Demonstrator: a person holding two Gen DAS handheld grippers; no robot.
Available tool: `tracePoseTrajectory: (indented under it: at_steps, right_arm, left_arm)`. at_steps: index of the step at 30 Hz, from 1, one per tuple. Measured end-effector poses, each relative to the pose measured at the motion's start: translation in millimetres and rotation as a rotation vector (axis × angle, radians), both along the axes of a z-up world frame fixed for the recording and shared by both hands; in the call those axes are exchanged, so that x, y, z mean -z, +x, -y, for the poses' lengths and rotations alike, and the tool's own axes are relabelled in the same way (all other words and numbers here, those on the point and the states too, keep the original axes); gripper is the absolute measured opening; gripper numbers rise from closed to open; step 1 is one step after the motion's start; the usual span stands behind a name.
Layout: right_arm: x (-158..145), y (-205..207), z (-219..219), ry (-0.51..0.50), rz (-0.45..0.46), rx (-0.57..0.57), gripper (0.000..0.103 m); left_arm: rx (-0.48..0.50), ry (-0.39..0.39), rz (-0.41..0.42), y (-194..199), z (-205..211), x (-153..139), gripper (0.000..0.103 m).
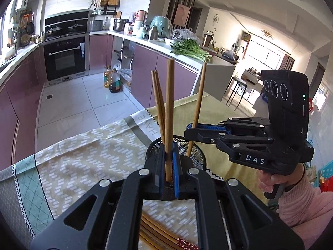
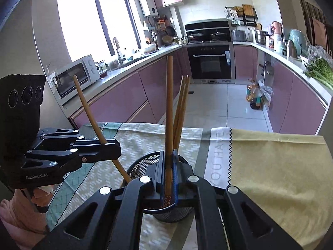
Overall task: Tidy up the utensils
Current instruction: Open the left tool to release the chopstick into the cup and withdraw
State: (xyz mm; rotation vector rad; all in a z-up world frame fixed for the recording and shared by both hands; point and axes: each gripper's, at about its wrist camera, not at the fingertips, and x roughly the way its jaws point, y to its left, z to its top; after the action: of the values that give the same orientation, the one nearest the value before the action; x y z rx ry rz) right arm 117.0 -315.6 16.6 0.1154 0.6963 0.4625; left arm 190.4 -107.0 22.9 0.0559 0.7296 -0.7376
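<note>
Your two tools over the mesh cup (image 1: 195, 152)

Left tool (image 1: 169, 162) and right tool (image 2: 169, 166) each clamp one chopstick; release while tilted and it may miss the rim.

The tongs (image 1: 169, 150) are black with blue pads. The chopsticks (image 1: 169, 104) are light brown wood. The holder (image 2: 143, 164) is black wire mesh. The tabletop (image 1: 83, 152) wears a yellow-green cloth with white dash patterns, a pale green diamond-grid border and grey lettering. The sleeve (image 1: 303, 200) is pink.
</note>
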Motion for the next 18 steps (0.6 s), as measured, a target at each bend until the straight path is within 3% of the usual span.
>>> tracePoseTrajectory:
  at_steps: [7, 12, 18]
  right_arm:
    - [8, 13, -2, -0.018, -0.017, 0.019, 0.008]
    - [12, 18, -5, -0.018, -0.02, 0.033, 0.008]
    - [14, 17, -3, 0.012, -0.015, 0.031, 0.011]
  left_arm:
    - [-0.031, 0.021, -0.019, 16, 5, 10, 0.008]
    - [-0.062, 0.023, -0.011, 18, 7, 15, 0.022]
    - [-0.104, 0.0, 0.016, 6, -8, 15, 0.028]
